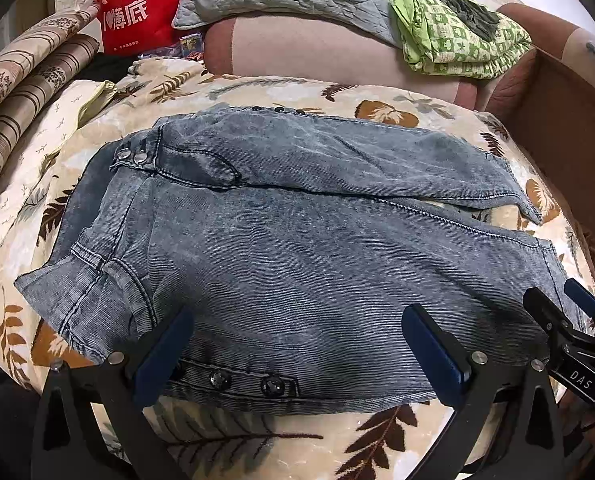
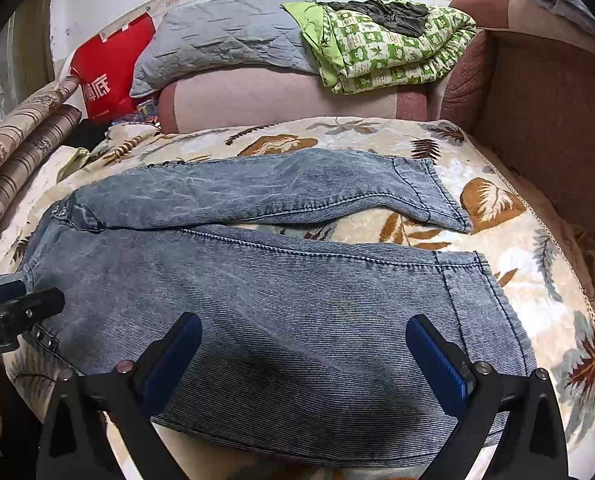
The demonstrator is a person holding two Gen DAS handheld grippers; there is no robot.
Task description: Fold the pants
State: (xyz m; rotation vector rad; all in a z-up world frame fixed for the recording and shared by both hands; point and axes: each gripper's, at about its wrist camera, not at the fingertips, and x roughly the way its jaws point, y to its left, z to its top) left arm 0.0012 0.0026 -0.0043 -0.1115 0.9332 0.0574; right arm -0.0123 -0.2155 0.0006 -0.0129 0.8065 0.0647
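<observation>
Lying flat on the leaf-print blanket, the denim pants had waist left, legs splayed right. Left gripper and right gripper both gaped wide, holding nothing, over the near leg. Fabric looked soft, floppy, fairly heavy, not slippery; I'd pinch waistband and hem. Red bag behind: contents hidden.

Ribbed, faded denim pants with metal snaps lie on a plush blanket.
</observation>
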